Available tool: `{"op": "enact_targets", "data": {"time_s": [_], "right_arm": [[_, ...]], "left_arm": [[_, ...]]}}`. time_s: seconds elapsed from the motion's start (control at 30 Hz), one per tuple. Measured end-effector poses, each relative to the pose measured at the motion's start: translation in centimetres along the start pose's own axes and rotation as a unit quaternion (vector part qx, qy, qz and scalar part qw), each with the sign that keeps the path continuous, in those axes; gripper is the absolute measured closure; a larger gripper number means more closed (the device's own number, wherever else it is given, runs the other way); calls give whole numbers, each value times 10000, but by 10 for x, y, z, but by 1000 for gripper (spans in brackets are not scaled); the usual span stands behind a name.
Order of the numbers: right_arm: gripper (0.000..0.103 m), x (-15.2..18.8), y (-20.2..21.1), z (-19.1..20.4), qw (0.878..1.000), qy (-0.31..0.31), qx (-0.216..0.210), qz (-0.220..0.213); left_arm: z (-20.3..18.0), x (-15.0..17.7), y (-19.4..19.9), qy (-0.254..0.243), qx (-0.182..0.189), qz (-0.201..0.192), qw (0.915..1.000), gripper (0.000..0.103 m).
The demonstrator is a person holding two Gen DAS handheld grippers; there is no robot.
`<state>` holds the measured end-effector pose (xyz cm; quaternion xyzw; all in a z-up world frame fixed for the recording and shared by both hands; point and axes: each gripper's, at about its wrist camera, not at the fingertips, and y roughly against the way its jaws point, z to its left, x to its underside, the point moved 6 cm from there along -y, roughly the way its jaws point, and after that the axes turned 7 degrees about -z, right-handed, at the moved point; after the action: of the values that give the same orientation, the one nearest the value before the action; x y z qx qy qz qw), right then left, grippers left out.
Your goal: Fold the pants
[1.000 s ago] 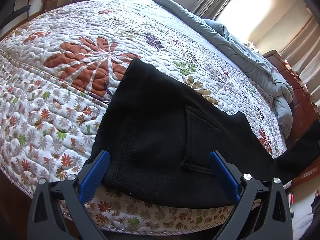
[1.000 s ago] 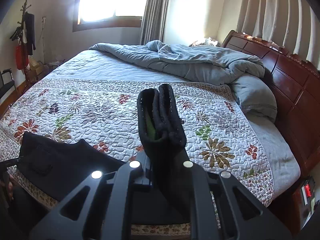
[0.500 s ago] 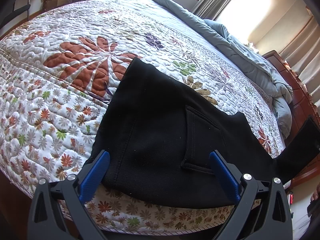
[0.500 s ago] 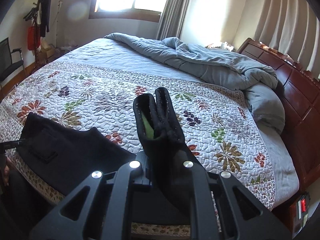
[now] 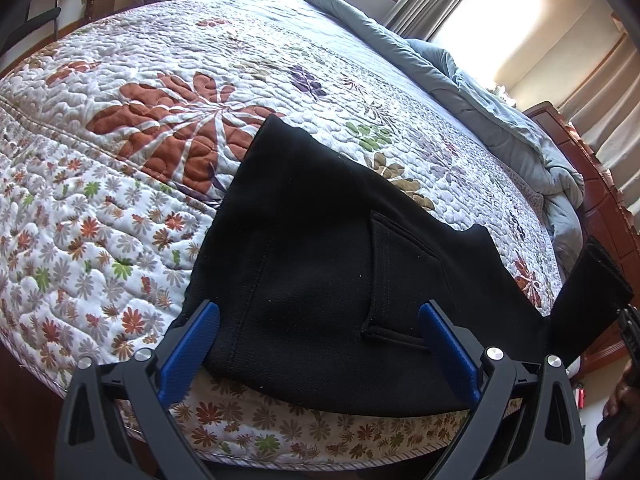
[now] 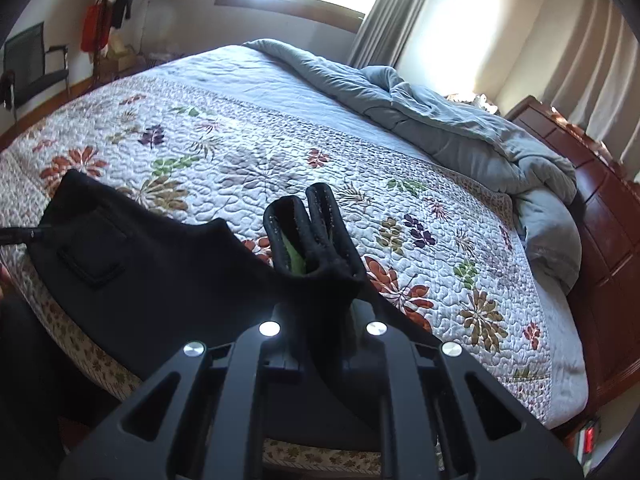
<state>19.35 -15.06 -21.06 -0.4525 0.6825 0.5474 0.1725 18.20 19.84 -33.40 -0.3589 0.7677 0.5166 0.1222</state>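
Left wrist view: black pants (image 5: 320,272) lie at the near edge of a bed covered by a floral quilt (image 5: 168,92), seat side up, with a stitched back pocket (image 5: 400,280) facing the camera. The left claw (image 5: 316,344) stands wide open — its two blue fingers (image 5: 188,348) are spread over the fabric near the waist end, one beside the left seam and the other at the pocket's lower corner; whether the fingers touch the cloth cannot be told. At the right margin a raised portion of the same garment rises off the mattress, and the dark body of the other tool is partly visible beneath it.

Right wrist view: the right claw (image 6: 324,336) is closed on the leg end of the pants (image 6: 168,264), which is bunched into several layers and stands up between the fingers as folded hems (image 6: 308,232), a strip of green showing inside one opening. From this grip the cloth runs down and to the left, where the seat and pocket rest on the quilt (image 6: 360,152).

Surroundings: a grey-blue duvet (image 6: 440,120) is heaped toward the far side of the bed — next to a dark wooden headboard (image 6: 600,184). Curtains (image 6: 376,12) flank a bright window, and a chair (image 6: 36,64) stands by the wall at left.
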Motion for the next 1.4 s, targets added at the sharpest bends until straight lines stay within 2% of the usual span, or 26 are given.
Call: {"op": "enact_targets", "data": {"time_s": [0.33, 0.5, 0.7, 1.13, 1.3, 1.37, 1.4], "right_arm": [[93, 23, -26, 54, 9944, 1020, 119, 234], [93, 37, -42, 76, 9866, 1576, 213, 354], [93, 53, -58, 92, 9802, 1912, 191, 466], [92, 78, -73, 121, 9595, 2765, 427, 341], [79, 87, -71, 125, 9621, 2685, 123, 460], [72, 88, -66, 123, 9688, 2409, -184, 553], [69, 86, -60, 122, 9734, 2162, -475, 596]], "left_arm": [[-4, 1, 1, 37, 50, -1, 10000, 4], [-6, 1, 1, 47, 60, -1, 10000, 4], [-3, 0, 1, 40, 64, -3, 10000, 4], [-9, 1, 2, 61, 56, 21, 10000, 4], [-6, 0, 1, 82, 47, 40, 9999, 4], [-6, 0, 0, 67, 33, 48, 10000, 4], [-6, 1, 0, 59, 22, 53, 10000, 4]]}}
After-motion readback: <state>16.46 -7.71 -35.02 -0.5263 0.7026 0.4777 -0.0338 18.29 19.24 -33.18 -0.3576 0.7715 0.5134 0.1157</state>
